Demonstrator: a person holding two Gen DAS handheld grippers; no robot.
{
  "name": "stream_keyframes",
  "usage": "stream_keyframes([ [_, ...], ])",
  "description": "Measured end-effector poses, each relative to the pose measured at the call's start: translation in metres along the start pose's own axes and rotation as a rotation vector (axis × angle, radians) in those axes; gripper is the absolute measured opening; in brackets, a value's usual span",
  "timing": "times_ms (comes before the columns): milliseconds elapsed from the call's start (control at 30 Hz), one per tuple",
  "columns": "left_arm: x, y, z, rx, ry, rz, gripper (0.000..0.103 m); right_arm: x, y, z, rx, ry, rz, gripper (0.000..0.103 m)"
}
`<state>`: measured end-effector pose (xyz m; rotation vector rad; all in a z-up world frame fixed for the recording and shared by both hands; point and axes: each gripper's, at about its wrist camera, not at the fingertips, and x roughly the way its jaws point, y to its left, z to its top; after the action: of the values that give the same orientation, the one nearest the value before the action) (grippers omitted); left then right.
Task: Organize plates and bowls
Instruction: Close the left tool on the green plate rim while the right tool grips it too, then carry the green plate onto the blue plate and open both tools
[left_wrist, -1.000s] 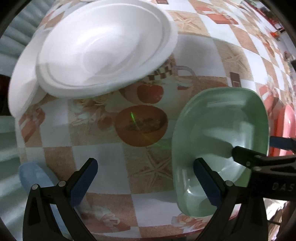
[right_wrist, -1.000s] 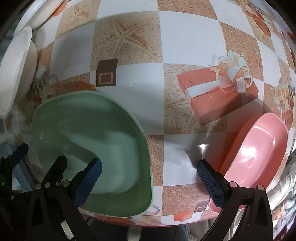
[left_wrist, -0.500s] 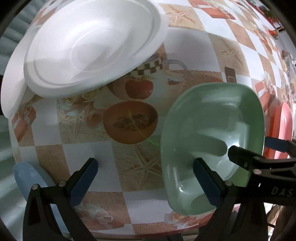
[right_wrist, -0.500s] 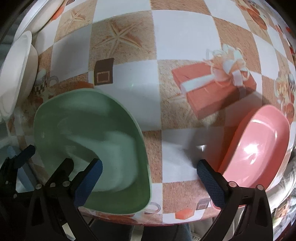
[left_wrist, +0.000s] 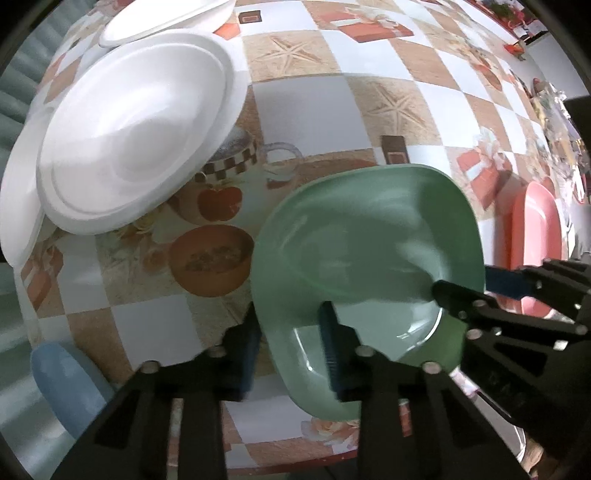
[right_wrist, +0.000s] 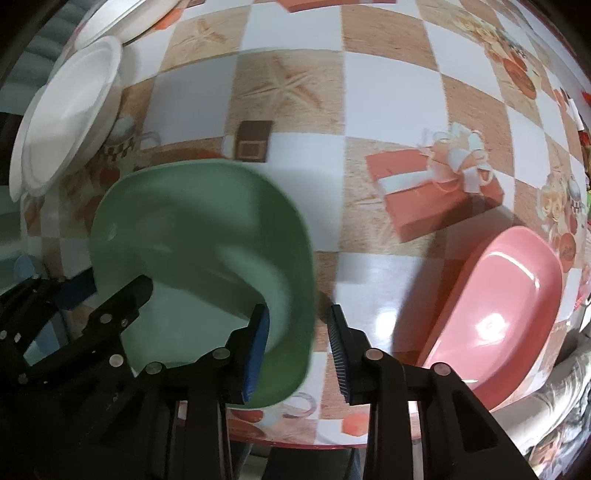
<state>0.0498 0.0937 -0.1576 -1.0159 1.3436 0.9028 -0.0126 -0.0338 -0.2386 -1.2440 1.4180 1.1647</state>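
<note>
A green square bowl (left_wrist: 365, 236) sits near the table's front edge and also shows in the right wrist view (right_wrist: 199, 236). My left gripper (left_wrist: 290, 349) straddles its left rim, jaws narrowed around the wall. My right gripper (right_wrist: 299, 347) straddles its right rim, jaws likewise narrowed. A pink bowl (right_wrist: 495, 314) lies to the right, and its edge shows in the left wrist view (left_wrist: 535, 236). White foam plates (left_wrist: 136, 144) are stacked at the left, seen too in the right wrist view (right_wrist: 66, 110).
A blue bowl (left_wrist: 62, 384) sits at the table's front left corner. The table (right_wrist: 388, 88) carries a checked printed cloth. Its front edge runs just below both grippers. Another white plate (left_wrist: 162, 18) lies at the back left.
Both grippers have gone from wide open to narrowed on the green bowl's opposite rims. The bowl has shifted and both views have moved up and back from the table.
</note>
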Motion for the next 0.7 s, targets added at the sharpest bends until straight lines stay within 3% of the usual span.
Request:
stream_keyframes([
  [200, -0.001, 0.020, -0.027, -0.045, 0.004, -0.005, 0.025, 0.000, 0.004, -0.003, 0.004, 0.018, 0.028, 0.023],
  [700, -0.001, 0.051, -0.069, -0.152, -0.001, 0.057, 0.024, 0.003, 0.024, 0.000, -0.163, 0.067, 0.048, 0.022],
])
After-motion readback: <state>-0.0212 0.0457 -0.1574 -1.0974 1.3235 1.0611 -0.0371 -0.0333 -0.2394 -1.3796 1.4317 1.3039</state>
